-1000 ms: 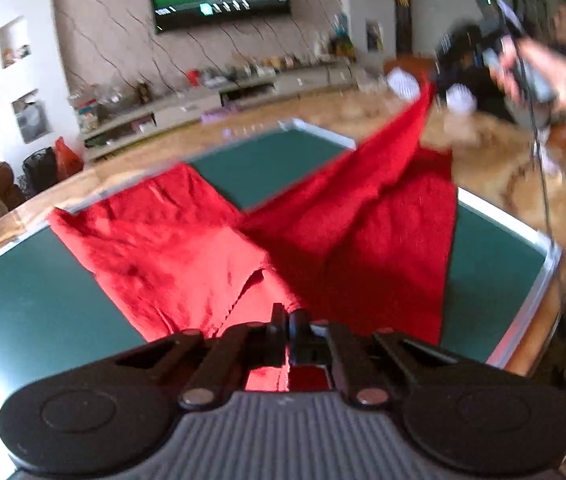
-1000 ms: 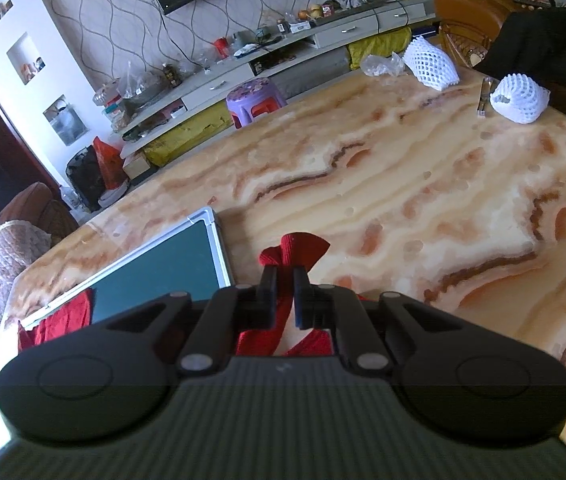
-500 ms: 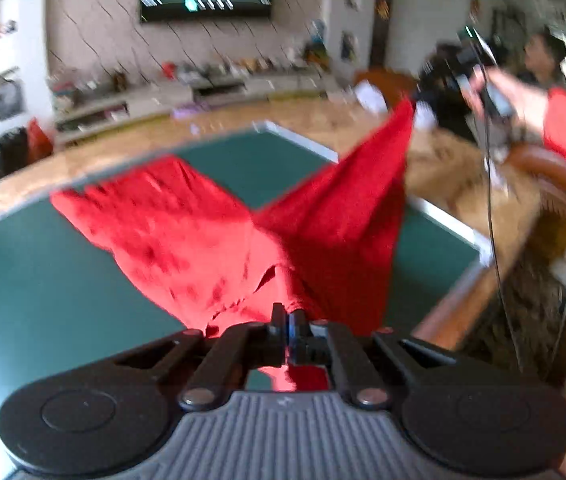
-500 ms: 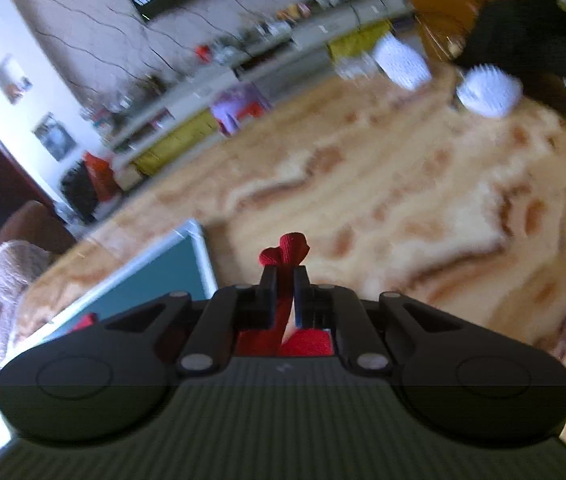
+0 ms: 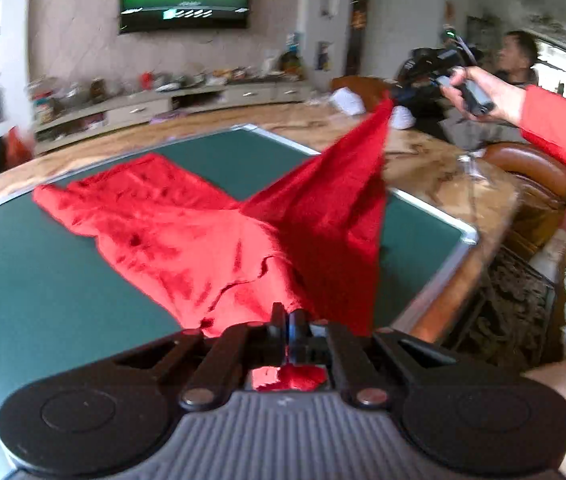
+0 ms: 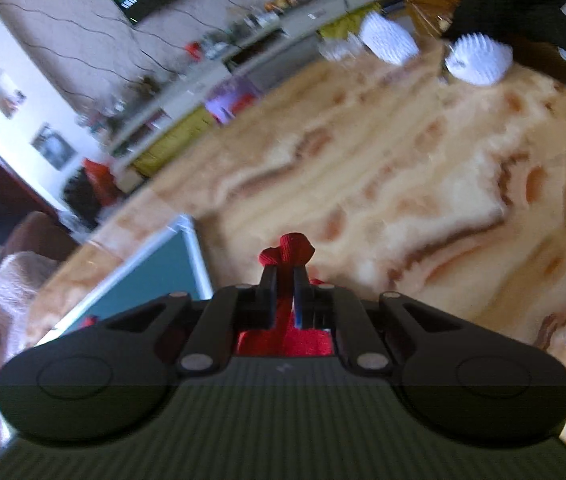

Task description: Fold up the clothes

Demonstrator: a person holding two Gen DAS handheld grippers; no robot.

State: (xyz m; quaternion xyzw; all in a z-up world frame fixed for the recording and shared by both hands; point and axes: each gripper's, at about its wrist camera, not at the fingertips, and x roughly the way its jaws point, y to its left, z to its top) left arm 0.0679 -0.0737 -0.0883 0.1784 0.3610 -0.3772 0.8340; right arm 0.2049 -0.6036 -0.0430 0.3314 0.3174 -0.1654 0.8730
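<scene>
A crumpled red garment (image 5: 187, 236) of soft, wrinkled cloth lies partly on the smooth green mat (image 5: 23, 280). The left gripper (image 5: 286, 320) is clamped on its near edge. To the right, a taut triangular flap rises off the mat to the right gripper (image 6: 283, 276), pinched tight on bunched red fabric above the glossy marbled tabletop (image 6: 403, 168).

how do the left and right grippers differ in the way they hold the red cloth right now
The left gripper pinches the red cloth garment low, just above the green mat; the right gripper holds its corner raised high, beyond the mat's edge over the marbled table. At the left gripper the cloth spreads wide; at the right it is a small bunched tip poking past the fingers. Both are shut on the same garment.
</scene>
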